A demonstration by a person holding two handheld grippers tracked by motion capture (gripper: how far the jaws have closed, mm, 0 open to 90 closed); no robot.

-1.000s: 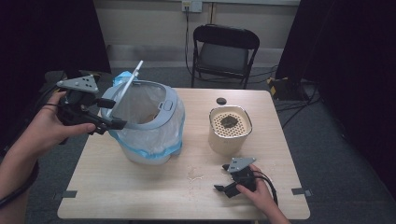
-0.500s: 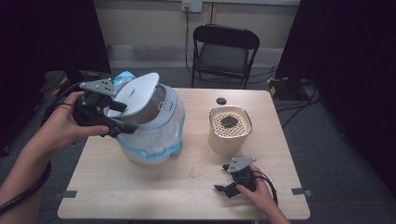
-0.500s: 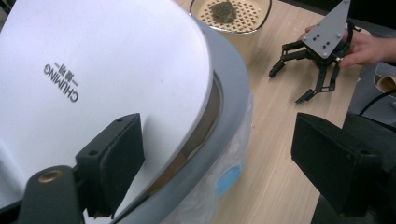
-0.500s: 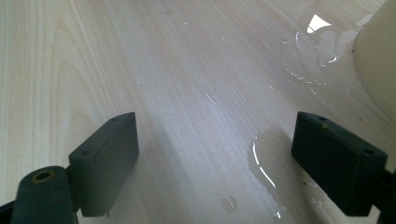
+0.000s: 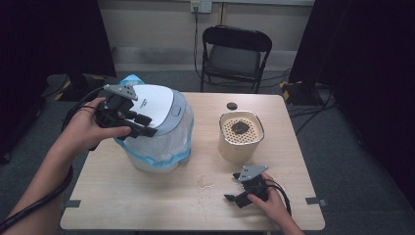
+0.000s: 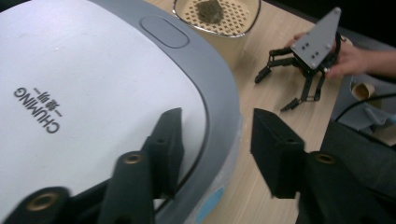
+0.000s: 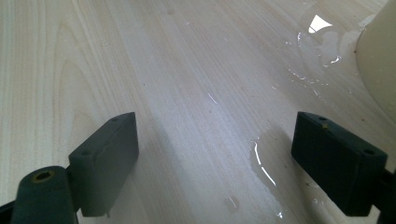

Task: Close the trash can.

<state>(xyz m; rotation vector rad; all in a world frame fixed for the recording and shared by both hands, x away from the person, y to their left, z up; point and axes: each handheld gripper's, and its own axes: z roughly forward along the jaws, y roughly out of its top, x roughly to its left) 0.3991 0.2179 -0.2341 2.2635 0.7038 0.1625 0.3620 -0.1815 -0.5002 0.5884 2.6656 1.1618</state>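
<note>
Seen from the high view, the left gripper [image 5: 139, 126] sat at the near-left edge of a white and grey lid [image 5: 159, 110] that lay closed on top of a bin lined with a blue-edged plastic bag [image 5: 156, 147], at the left half of the wooden table [image 5: 147, 200]. Its jaws had just been closing, and from this height it was hard to tell whether they pressed on the lid's rim. The right gripper [image 5: 234, 199] rested on the table near the front right edge, held by the right hand [image 5: 266, 198], just in front of a cream container [image 5: 241, 137] with a perforated insert. A black folding chair [image 5: 235, 54] stood beyond the table.

From the left gripper view, one black jaw lay over the lid [image 6: 93, 93] near its grey border and the other hung outside the rim above the table, so the lid's edge stood between them; no firm pinch was visible. The right gripper [image 6: 280, 91] showed farther off, jaws apart.

From the right gripper view, the jaws stood spread wide over bare wood with nothing between them, a few water streaks [image 7: 261, 163] glinting on the table and the cream container [image 7: 380, 51] at the right edge.
</note>
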